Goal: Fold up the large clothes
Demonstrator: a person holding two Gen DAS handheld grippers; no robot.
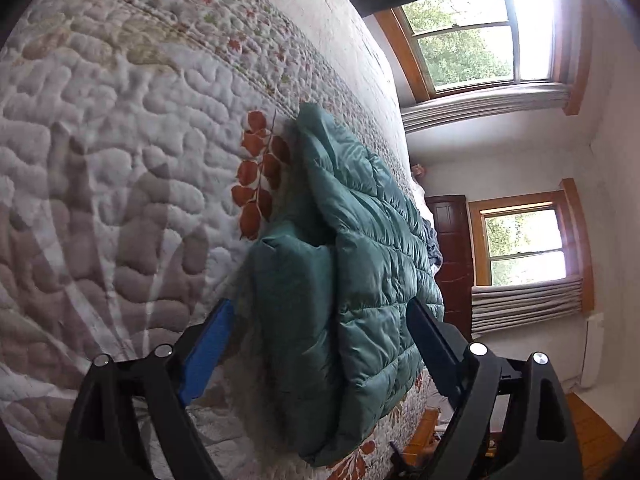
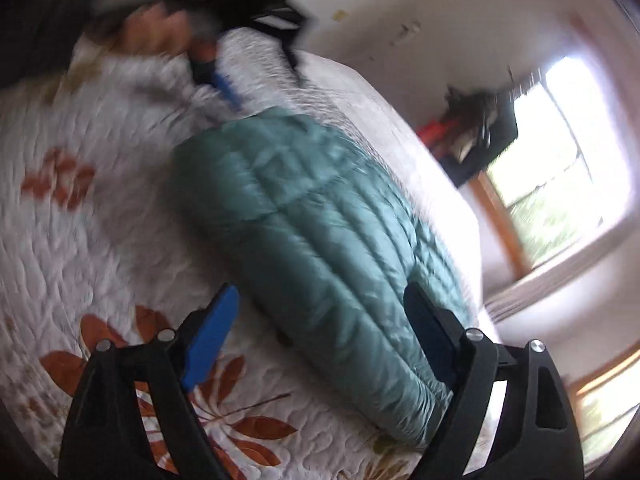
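A teal quilted puffer jacket [image 1: 352, 280] lies folded into a long bundle on the white quilted bedspread [image 1: 120, 160]. My left gripper [image 1: 320, 312] is open, its fingers spread on either side of the jacket's near end without clamping it. In the blurred right wrist view the same jacket [image 2: 320, 232] stretches across the bedspread [image 2: 100, 260]. My right gripper [image 2: 320, 304] is open too, hovering over the jacket's near end. The left gripper [image 2: 240, 80] shows at the jacket's far end, held by a hand [image 2: 160, 28].
The bedspread carries orange leaf prints [image 1: 260, 176]. Two wood-framed windows [image 1: 480, 28] with grey shades stand beyond the bed, beside a dark wooden door [image 1: 452, 248]. Dark and red items [image 2: 472, 128] hang by a window. Wooden floor [image 1: 592, 428] shows past the bed edge.
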